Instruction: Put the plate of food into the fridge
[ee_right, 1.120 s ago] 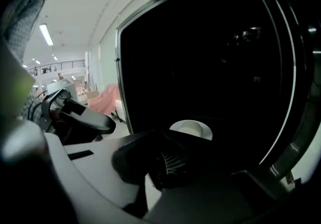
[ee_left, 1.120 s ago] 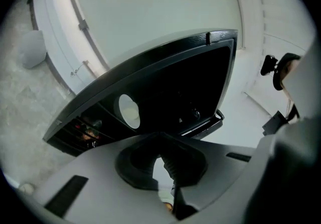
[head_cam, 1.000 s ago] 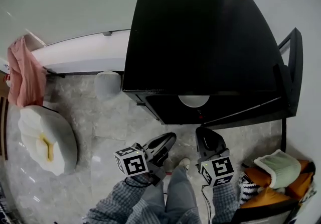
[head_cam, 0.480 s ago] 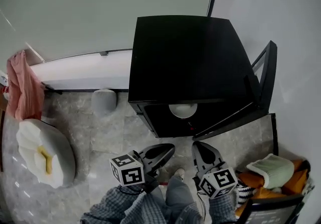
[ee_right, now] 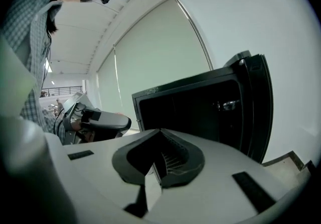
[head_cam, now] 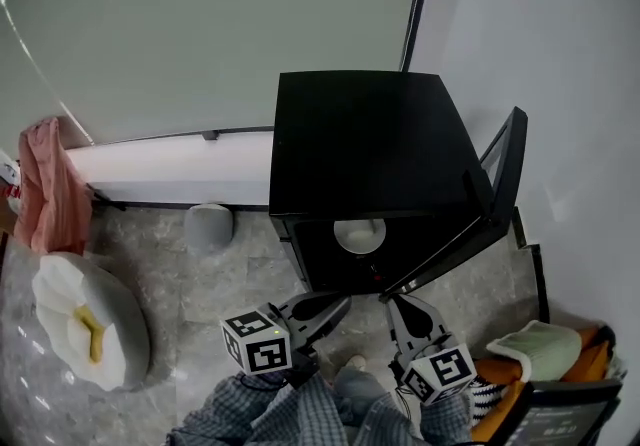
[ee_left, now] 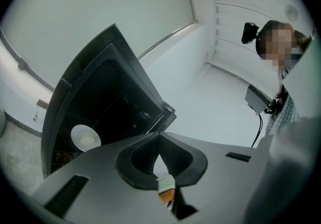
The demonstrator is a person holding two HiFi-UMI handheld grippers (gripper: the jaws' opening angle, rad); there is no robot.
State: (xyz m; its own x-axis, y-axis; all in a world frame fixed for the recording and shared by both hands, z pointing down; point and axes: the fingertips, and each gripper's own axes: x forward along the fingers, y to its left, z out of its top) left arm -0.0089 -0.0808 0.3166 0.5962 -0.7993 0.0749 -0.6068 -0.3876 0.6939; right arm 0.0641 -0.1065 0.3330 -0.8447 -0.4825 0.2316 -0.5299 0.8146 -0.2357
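Head view: the black fridge [head_cam: 370, 144] stands with its door [head_cam: 500, 184] swung open to the person's right. The white plate [head_cam: 358, 234] already sits on a shelf inside the dark opening. Both tools hang low in front of it, apart from it. The left tool [head_cam: 325, 306] and the right tool [head_cam: 405, 309] point toward the opening, and the plate lies ahead, between their lines. The right tool is the one closer to the door's lower edge.

Left gripper view: the jaws meet at their tips and hold nothing. The plate [ee_left: 85, 138], with something pale on it, shows up and to the left, deep in the fridge.

Right gripper view: these jaws are also pressed together and empty. The open door [ee_right: 253, 102] rises just right of the tool's line, with the fridge's dark interior straight ahead.

The plate looks delivered. What remains is probably swinging the door shut, leftward across the opening, and the right tool seems better placed for that.
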